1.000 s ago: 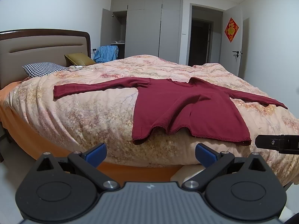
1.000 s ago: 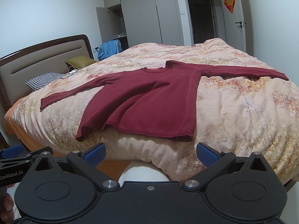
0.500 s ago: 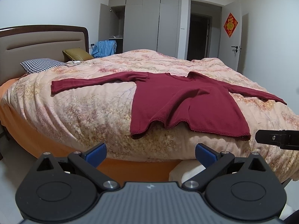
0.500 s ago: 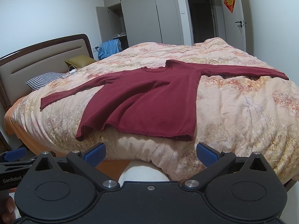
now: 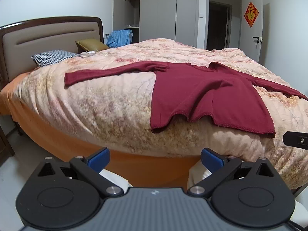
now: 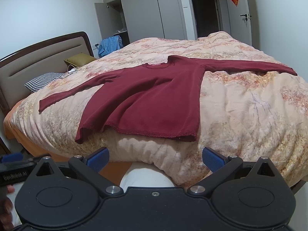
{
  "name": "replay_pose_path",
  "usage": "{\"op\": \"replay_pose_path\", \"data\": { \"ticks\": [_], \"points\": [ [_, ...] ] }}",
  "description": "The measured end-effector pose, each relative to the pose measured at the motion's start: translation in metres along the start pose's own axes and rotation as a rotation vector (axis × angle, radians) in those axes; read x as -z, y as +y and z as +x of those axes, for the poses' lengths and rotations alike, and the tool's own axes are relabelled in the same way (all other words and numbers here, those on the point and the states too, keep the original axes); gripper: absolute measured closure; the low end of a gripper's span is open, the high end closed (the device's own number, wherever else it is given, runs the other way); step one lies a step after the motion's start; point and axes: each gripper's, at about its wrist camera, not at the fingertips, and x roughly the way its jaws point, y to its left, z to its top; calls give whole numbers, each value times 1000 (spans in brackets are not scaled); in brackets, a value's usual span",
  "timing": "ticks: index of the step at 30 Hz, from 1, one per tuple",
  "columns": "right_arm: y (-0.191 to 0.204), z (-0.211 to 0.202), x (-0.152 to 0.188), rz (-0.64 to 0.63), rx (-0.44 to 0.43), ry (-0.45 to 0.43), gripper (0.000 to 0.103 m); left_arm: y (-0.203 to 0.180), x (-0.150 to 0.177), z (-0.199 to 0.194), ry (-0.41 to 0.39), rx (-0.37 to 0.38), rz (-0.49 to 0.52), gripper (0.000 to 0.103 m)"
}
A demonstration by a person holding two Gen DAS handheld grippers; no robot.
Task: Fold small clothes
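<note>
A dark red long-sleeved top (image 5: pixel 204 94) (image 6: pixel 146 100) lies spread flat on the bed, both sleeves stretched out sideways, its hem hanging a little over the near edge. My left gripper (image 5: pixel 155 158) is open, held low in front of the bed side, below and left of the hem. My right gripper (image 6: pixel 155 158) is also open, just short of the hem, with nothing between its blue pads (image 6: pixel 212 158). A tip of the right gripper (image 5: pixel 295 140) shows at the left wrist view's right edge.
The bed carries a floral peach quilt (image 5: pixel 115 96) (image 6: pixel 240 105) over an orange sheet (image 5: pixel 63 140). A padded headboard (image 5: pixel 48 44), a checked pillow (image 5: pixel 52 57) and an olive pillow (image 5: pixel 90 44) are at the left. Grey wardrobes (image 6: pixel 146 13) and a doorway (image 5: pixel 218 25) stand behind.
The left wrist view has swung left and dropped lower toward the bed side, so the top now sits further right in it. The right gripper has barely moved. Both stayed open.
</note>
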Motion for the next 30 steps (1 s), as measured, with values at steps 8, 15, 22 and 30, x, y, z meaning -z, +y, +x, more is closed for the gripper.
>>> {"op": "replay_pose_path", "data": {
  "ticks": [8, 15, 22, 30],
  "points": [
    [-20, 20, -20, -7, 44, -15, 0, -8, -43, 7, -46, 10, 35, 0],
    [-50, 48, -47, -4, 89, -32, 0, -17, -78, 27, -56, 13, 34, 0],
    [-89, 89, -72, 22, 145, -36, 0, -43, -108, 66, -60, 81, 54, 0],
    [-145, 141, -94, 33, 238, -44, 0, -104, -137, 131, -29, 178, 115, 0]
  ]
}}
